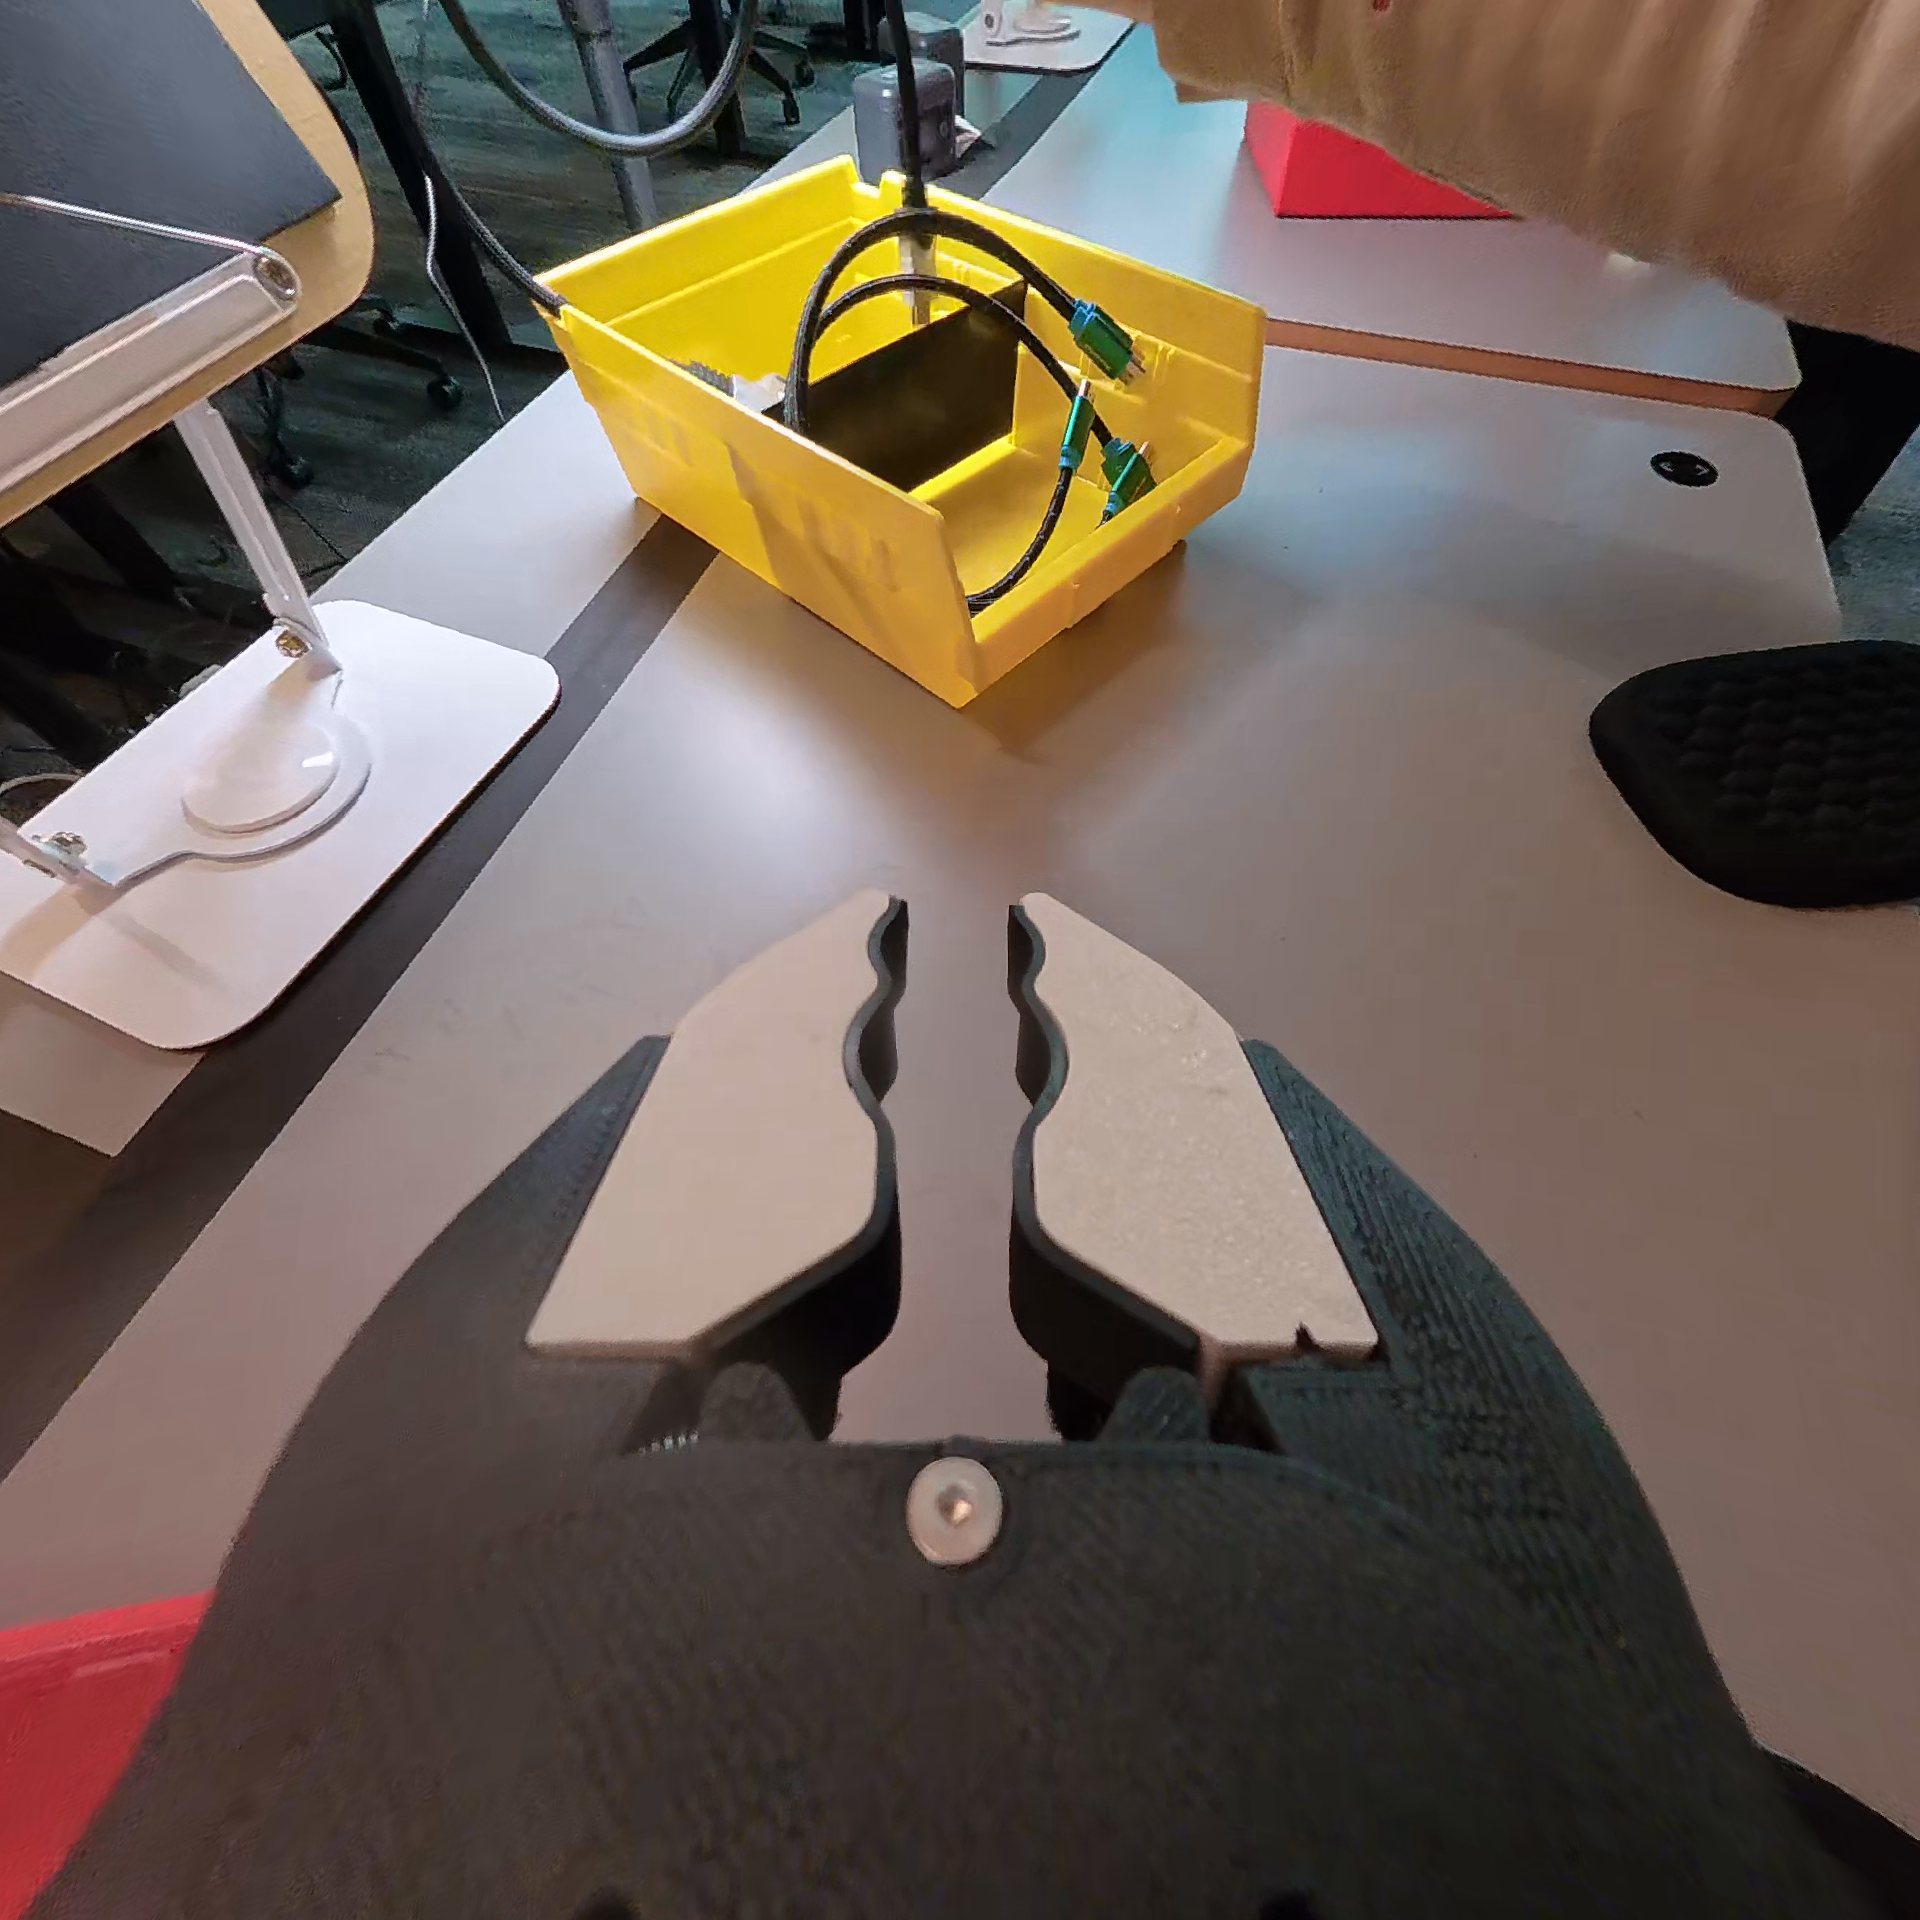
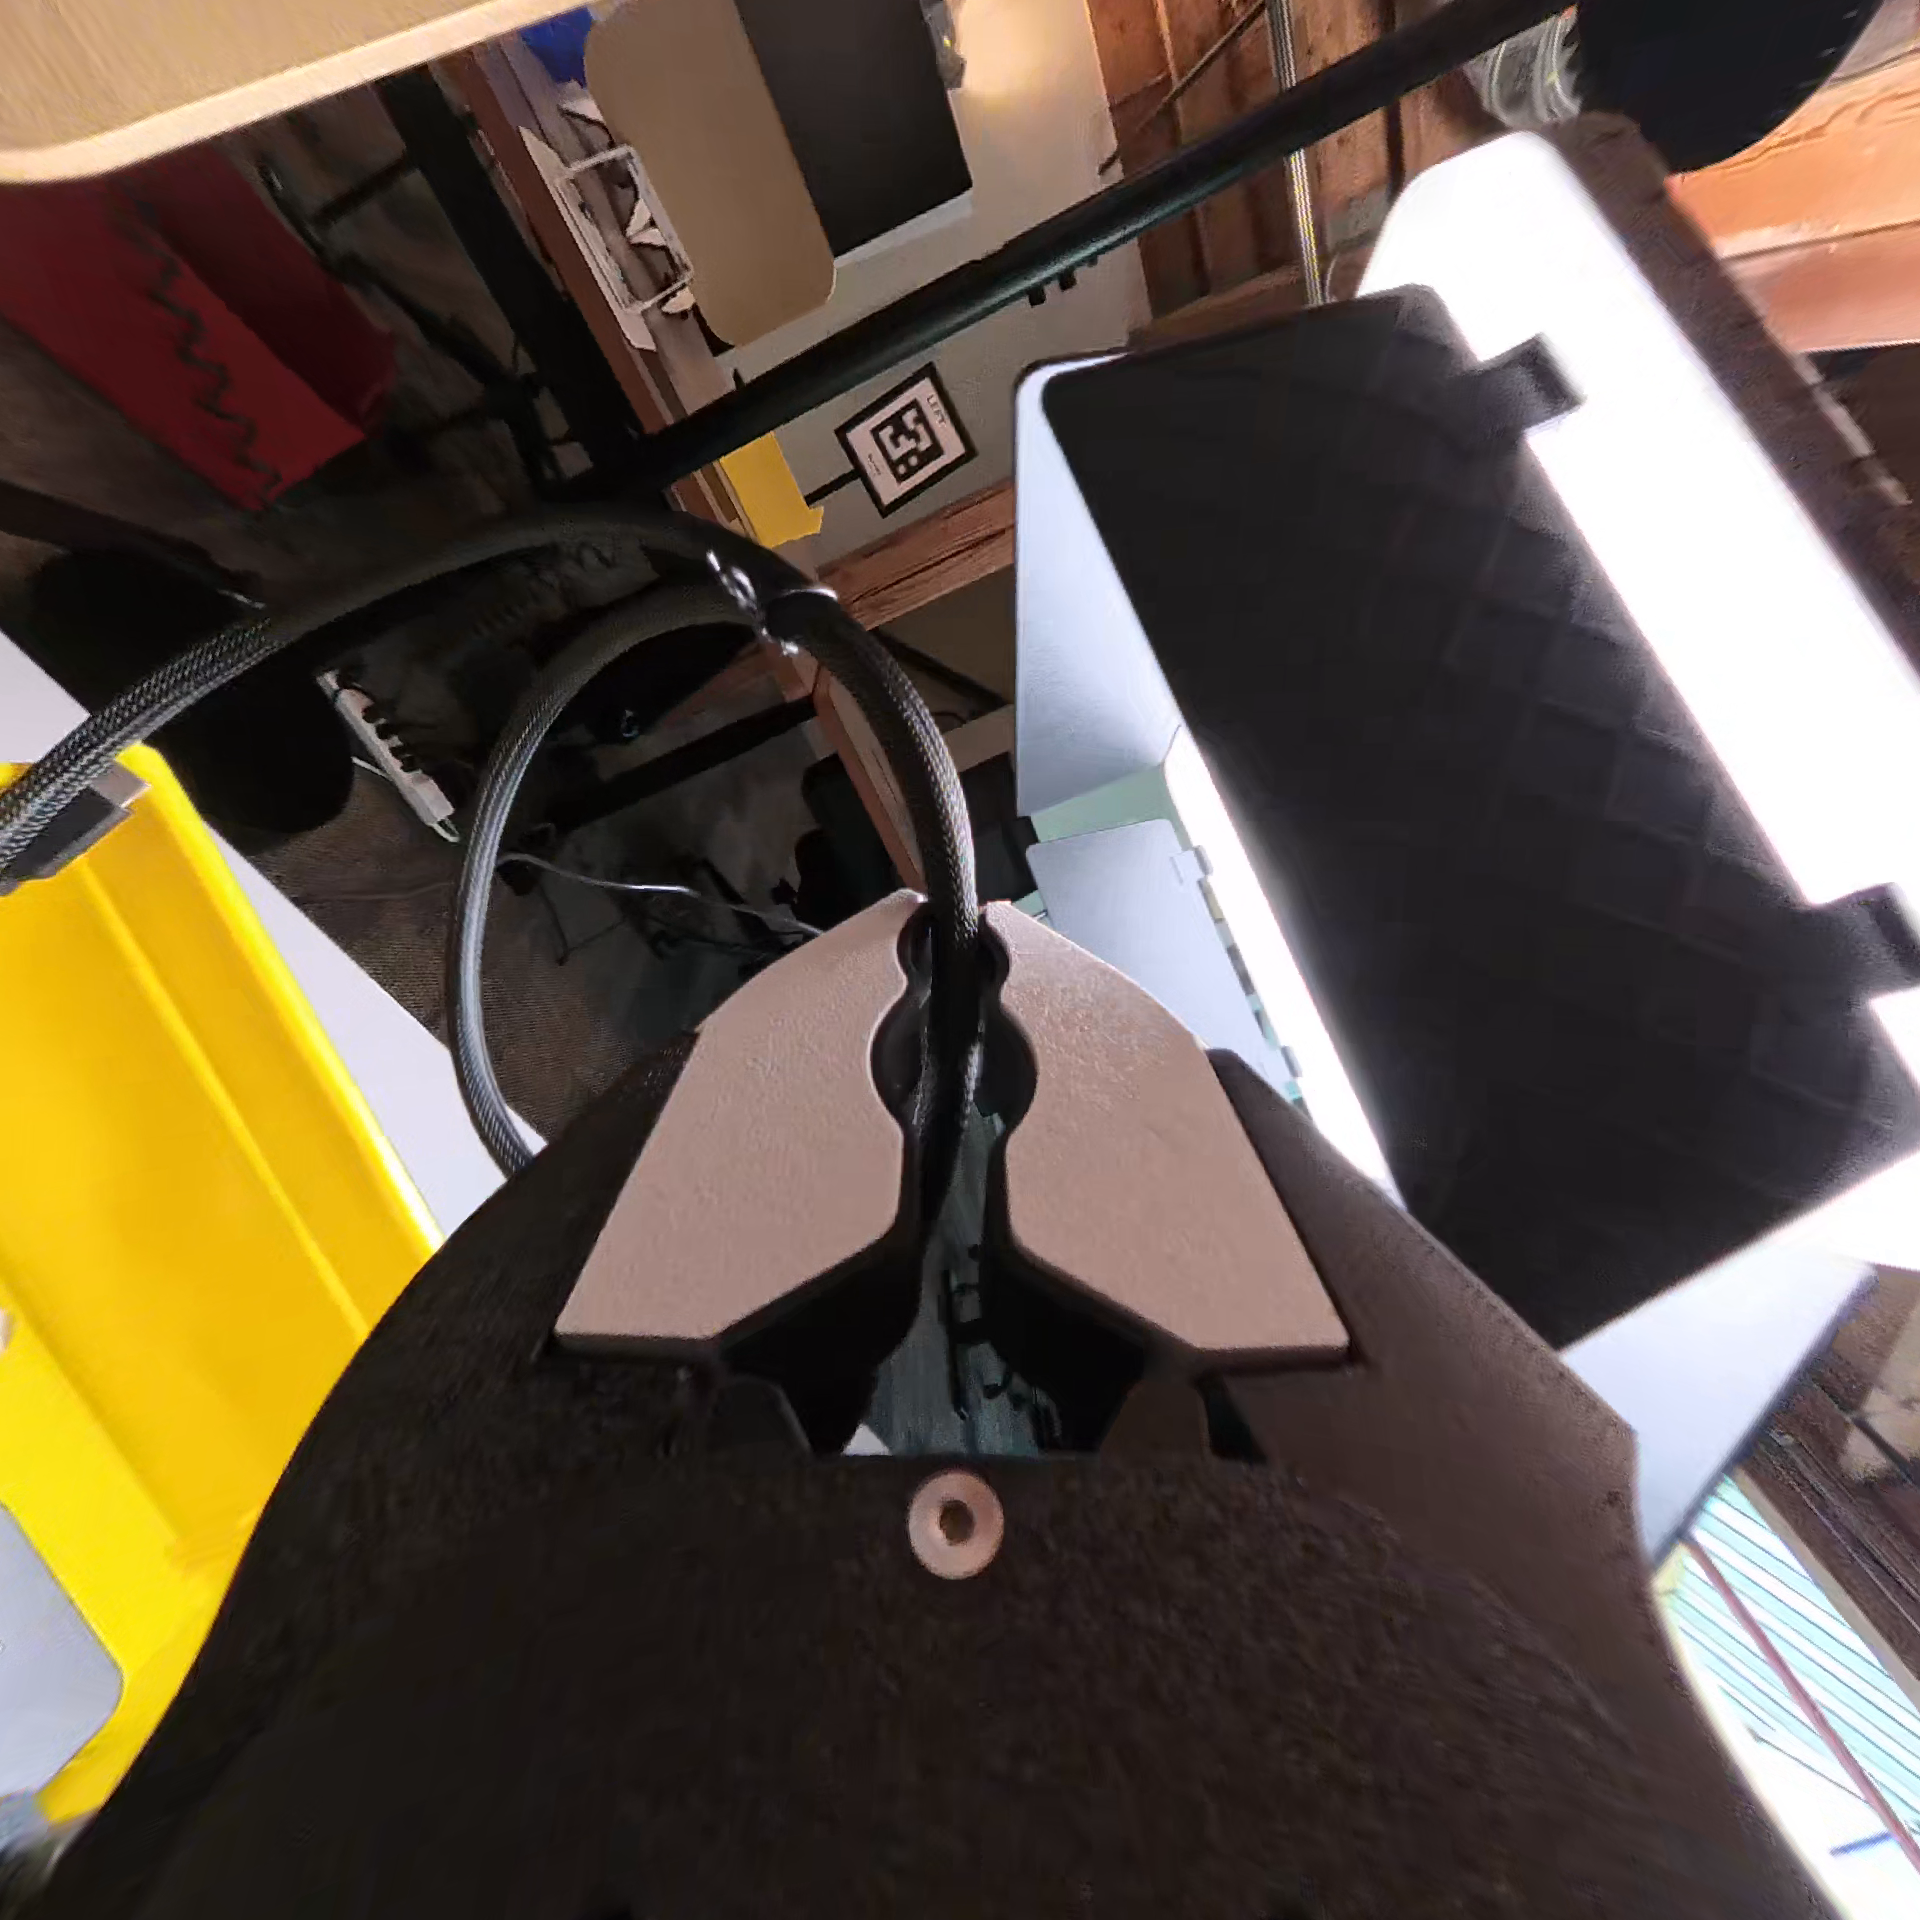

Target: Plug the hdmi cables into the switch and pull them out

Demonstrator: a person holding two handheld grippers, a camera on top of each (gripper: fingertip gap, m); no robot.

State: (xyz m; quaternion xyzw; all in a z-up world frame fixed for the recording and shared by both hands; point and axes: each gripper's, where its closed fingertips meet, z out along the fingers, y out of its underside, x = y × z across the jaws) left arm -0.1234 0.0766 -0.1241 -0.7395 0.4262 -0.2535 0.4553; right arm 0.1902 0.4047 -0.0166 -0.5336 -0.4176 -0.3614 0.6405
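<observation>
A yellow bin stands on the grey desk. Inside it is the black box-shaped switch with black braided HDMI cables ending in green plugs. My left gripper is open and empty, low over the desk, well short of the bin. My right gripper is shut on a black braided cable, which loops away to the left. In the left wrist view this cable hangs down from above, its plug just over the switch. The yellow bin and a grey plug show at the left of the right wrist view.
A white stand holding a dark panel is at the left. A black padded rest lies at the right edge. A red box and a beige sleeve are at the back right. A bright lamp panel fills the right wrist view's right side. Across from one pair of fingers to the other is roughly 45 cm.
</observation>
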